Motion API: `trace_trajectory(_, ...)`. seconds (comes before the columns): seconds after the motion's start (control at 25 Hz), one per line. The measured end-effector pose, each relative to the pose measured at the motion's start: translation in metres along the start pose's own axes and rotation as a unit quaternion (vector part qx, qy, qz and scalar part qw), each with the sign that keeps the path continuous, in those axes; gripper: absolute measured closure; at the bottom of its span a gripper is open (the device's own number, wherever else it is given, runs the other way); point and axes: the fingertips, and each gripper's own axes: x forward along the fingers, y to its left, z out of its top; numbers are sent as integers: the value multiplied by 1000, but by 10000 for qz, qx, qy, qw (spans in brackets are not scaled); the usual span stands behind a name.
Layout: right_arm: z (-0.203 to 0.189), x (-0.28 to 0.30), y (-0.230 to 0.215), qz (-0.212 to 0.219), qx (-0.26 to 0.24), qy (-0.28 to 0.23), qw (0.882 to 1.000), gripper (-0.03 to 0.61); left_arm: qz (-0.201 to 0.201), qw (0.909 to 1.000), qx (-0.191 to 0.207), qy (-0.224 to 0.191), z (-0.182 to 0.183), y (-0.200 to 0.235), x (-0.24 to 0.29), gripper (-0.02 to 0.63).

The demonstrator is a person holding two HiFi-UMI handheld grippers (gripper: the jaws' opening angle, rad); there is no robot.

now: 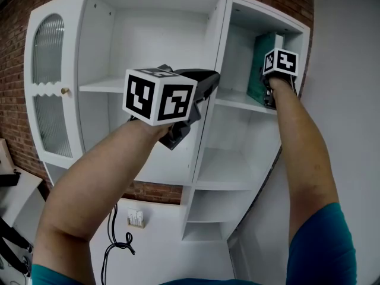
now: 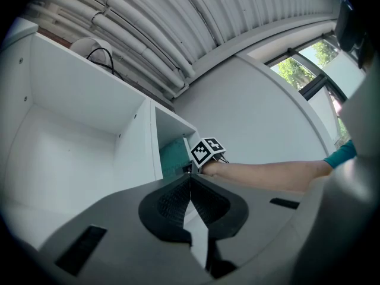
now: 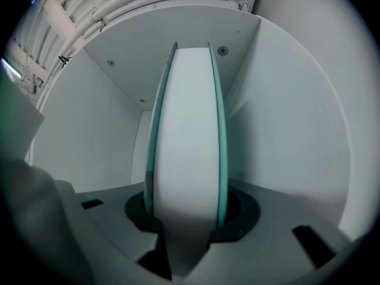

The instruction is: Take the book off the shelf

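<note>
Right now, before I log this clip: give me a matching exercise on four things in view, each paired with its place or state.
Things:
1. book
2. left tool
3. right tool
4. ribbed-glass door

Places or states:
A. shut, nothing between its jaws
B. upright in the top right compartment of the shelf unit
C. far left of the shelf unit
D. shut on the teal covers

Pairs: 1-B, 2-A, 3-D, 4-C
</note>
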Motion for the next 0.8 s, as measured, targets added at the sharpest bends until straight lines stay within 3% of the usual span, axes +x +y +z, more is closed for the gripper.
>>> trace_trajectory(0.2, 4, -20, -2, 90, 99, -60, 9999, 419, 47, 10000, 45, -1, 5, -5, -6, 597)
trace_trajectory(0.8, 5, -131, 15, 984, 193, -436, 9940, 419, 231, 9997, 73, 103, 17, -29, -23, 597)
